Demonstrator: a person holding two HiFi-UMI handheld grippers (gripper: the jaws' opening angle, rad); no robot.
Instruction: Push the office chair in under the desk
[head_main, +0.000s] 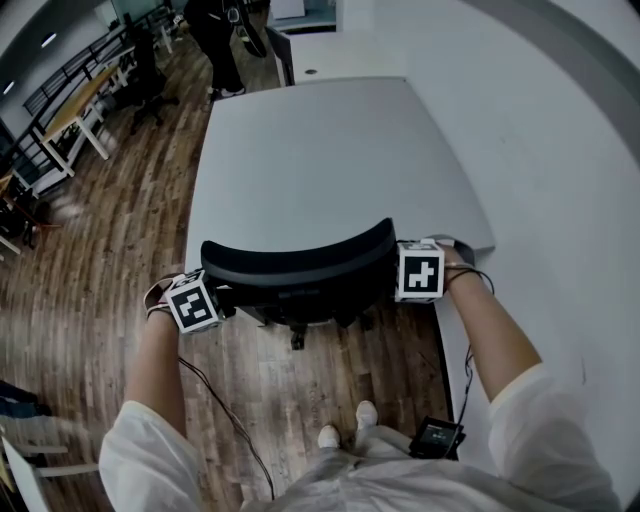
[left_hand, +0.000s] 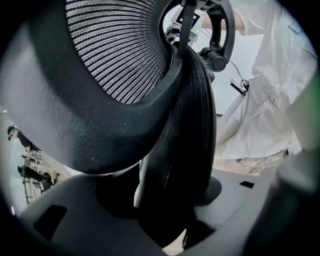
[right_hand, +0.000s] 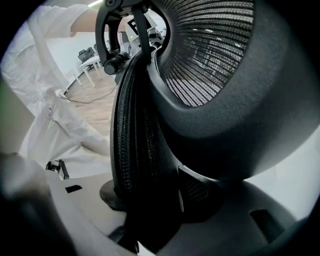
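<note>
Left gripper (left_hand: 167, 210): jaws clamped on the left edge of the office chair's mesh backrest (head_main: 295, 262). Right gripper (right_hand: 150, 215): jaws clamped on its right edge. The backrest stands at the desk's (head_main: 330, 160) near edge. Judgement: push evenly with both hands, straight toward the far side, so the chair cannot swivel.

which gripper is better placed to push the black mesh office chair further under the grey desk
Probably left: the left gripper clamps the black mesh backrest at the end farther from the grey desk.
</note>
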